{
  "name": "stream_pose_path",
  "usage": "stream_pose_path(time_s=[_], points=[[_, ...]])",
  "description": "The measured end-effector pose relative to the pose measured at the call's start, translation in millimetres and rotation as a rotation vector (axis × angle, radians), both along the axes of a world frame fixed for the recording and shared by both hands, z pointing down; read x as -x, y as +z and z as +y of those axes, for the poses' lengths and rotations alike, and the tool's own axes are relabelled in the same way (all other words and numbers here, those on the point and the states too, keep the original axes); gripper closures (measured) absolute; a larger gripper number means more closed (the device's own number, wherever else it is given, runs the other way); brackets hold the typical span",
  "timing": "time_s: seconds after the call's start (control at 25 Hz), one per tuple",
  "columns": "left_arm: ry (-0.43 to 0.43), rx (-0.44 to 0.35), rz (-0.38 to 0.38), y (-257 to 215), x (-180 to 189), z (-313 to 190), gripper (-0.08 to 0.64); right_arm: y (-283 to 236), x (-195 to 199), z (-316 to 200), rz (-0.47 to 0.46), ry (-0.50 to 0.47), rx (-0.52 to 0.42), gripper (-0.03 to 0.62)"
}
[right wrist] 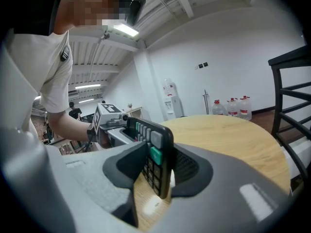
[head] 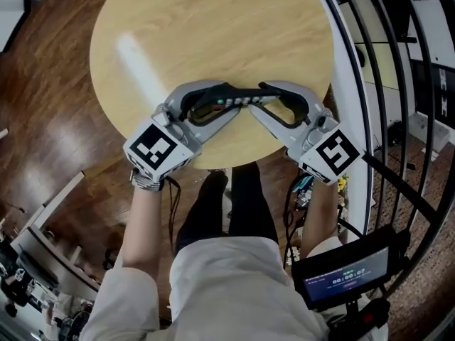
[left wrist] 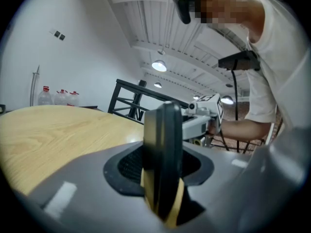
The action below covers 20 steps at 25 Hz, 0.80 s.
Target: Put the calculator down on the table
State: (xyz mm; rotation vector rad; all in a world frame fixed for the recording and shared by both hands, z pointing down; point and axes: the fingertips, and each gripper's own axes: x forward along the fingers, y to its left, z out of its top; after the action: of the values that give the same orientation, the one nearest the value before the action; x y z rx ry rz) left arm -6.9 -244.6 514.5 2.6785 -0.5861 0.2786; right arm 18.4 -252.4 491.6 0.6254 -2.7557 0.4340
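Closest in, my left gripper (head: 226,102) pinches one end of the black calculator (head: 239,101) between its grey jaws. On the other end my right gripper (head: 264,104) pinches it the same way. Held on edge between the two, the calculator hangs low over the near part of the round wooden table (head: 213,34). Whether its lower edge touches the wood I cannot tell.
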Motion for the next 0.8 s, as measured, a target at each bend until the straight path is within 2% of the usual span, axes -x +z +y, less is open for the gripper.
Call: stream_pose_path(time_s=[0.12, 0.24, 0.48, 0.64, 0.8], points=[[0.028, 0.013, -0.03, 11.7, 1.2, -3.0, 0.379, 7.7, 0.8, -2.9, 0.012, -0.003, 0.008, 0.446], [0.032, 0.054, -0.05, 20.6, -1.1, -6.2, 0.377, 15.6, -0.9, -6.6, 0.015, -0.007, 0.027, 0.446], [0.029, 0.087, -0.084, 32.2, -4.2, -8.0, 0.377, 27.3, -5.1, -8.7, 0.02, 0.021, 0.04, 0.446], [0.037, 0.092, -0.073, 31.1, -5.7, -8.8, 0.377, 25.5, -7.1, -9.7, 0.023, 0.038, 0.024, 0.443], [0.02, 0.087, -0.082, 33.6, -8.0, -15.7, 0.376, 27.4, -12.9, -19.2, 0.037, 0.1, -0.017, 0.418]])
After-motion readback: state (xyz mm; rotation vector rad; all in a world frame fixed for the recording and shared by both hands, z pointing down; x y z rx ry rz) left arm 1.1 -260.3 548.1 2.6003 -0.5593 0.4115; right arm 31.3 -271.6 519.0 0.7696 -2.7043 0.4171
